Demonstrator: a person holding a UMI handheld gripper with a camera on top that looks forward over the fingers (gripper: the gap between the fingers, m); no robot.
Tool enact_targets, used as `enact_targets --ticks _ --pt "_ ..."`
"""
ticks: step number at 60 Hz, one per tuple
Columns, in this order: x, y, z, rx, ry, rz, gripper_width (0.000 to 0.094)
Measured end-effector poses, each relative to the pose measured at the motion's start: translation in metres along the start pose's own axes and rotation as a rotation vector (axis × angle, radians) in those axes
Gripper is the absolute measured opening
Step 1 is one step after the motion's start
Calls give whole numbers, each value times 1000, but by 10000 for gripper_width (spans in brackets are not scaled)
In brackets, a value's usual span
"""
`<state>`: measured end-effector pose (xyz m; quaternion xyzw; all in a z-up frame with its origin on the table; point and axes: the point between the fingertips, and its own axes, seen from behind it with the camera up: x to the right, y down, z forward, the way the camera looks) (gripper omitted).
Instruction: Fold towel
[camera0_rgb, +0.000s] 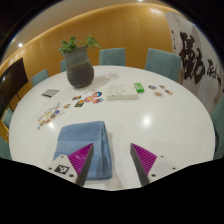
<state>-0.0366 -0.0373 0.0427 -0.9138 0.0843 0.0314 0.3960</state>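
Magenta pads (82, 157) of the tool (112, 160) stand apart, gripping nothing. Just ahead of the left finger lies the blue towel (80, 139), folded, its long axis running away from the tool on the white surface (150, 120), before a potted plant (79, 62).

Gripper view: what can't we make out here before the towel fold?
- Blue towel: near edge hidden behind the left finger, so its full outline and layers are unclear.
- Small items past the towel: too small to identify.
- Flat box beside the plant pot: label unreadable.
- Plant pot: contents hidden by its rim.
- Fingers open, holding nothing.
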Motion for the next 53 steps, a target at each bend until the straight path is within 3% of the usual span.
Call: enact_targets --ticks 2,4,18,34,53 --pt "7 -2 -9 14 7 -13 877" --pt "9 -5 -19 31 17 -25 885" --pt "-27 -8 -127 114 8 -112 854" --pt "-67 37 -264 178 30 -157 871" --pt "-79 68 -330 199 52 -186 865"
